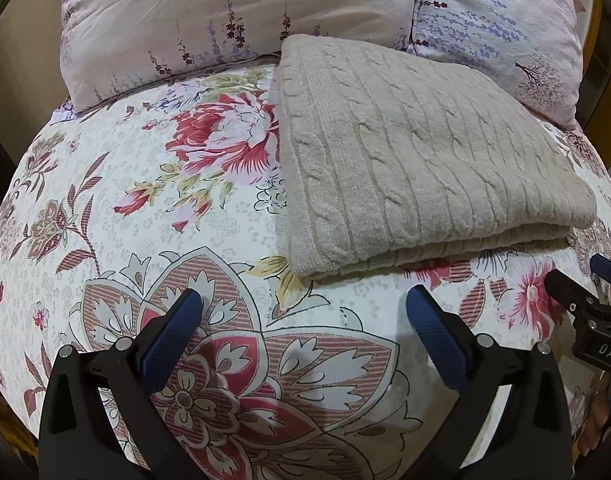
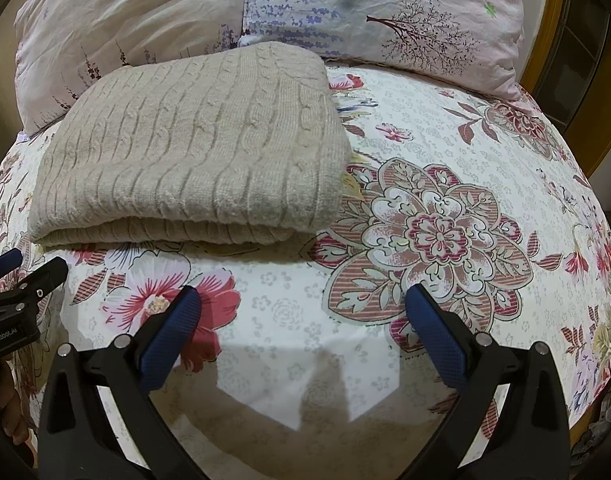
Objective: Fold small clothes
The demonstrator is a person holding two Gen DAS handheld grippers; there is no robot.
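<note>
1. Locate the task item. The beige cable-knit sweater lies on the bed, on the floral bedspread, with its far edge against the pillows. In the right wrist view the sweater sits ahead and to the left.

2. Check the fold. The garment forms a compact rectangle, with stacked layers showing along the near edge. No sleeve or hem hangs loose on the sides you can see. Judge this item as folded, or very nearly so.

3. Check your left gripper. Its jaws stand wide apart and hold nothing; it hovers above the bedspread, just short of the sweater's near edge.

4. Check your right gripper. Its jaws are likewise spread and empty, near the sweater's near right corner, not touching it.

5. Assess what remains. No other unfolded garment appears in either view. At most, a final squaring of the edges seems left; whether more clothes wait out of frame cannot be told.
</note>
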